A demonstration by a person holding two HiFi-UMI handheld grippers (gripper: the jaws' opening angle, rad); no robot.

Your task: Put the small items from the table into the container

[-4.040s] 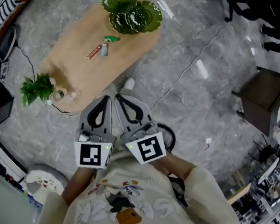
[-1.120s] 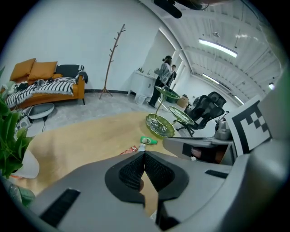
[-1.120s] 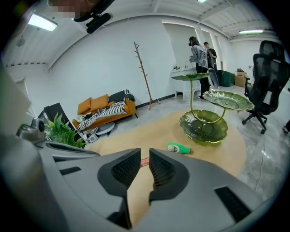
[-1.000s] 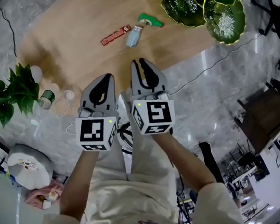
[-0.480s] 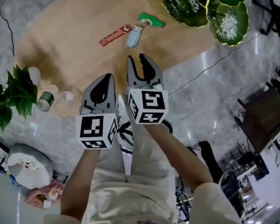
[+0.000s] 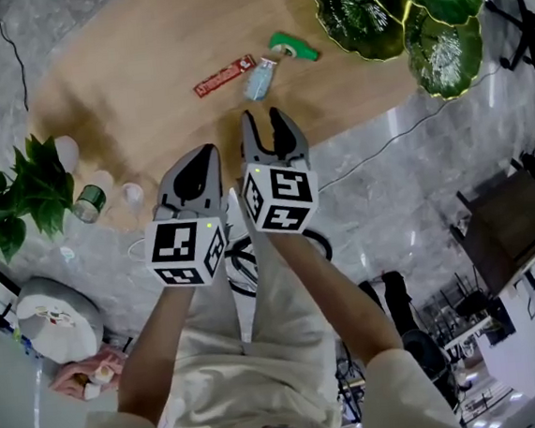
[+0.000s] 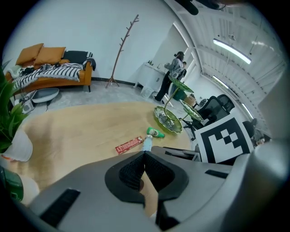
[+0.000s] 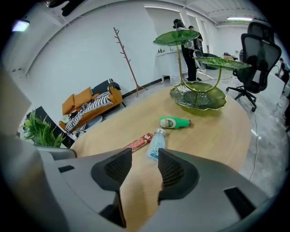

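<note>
A flat red wrapped bar [image 6: 224,75], a small clear plastic bottle [image 6: 259,79] and a small green bottle [image 6: 291,48] are lying close together on the light wooden oval bench [image 6: 120,53]. The clear bottle is sitting between the other two, with its cap near one end of the bar. All three are resting on bare wood, outside the dishes of the green leaf-shaped tiered dish stand [image 6: 375,10]. The stand is standing at the right end of the same bench, and the green bottle is lying nearest to it.

The right gripper [image 8: 144,154] is hovering over the near edge of the bench and pointing towards the clear bottle. Its jaws are opening, with only bare wood showing in the gap between them. The left gripper [image 7: 144,153] is hanging just beside it, a little nearer the person. Its jaws are pressing together with nothing held between them.

A leafy green potted plant [image 6: 21,199] is standing at the left end of the bench, and grey marble floor [image 6: 404,167] is spreading out around it.
</note>
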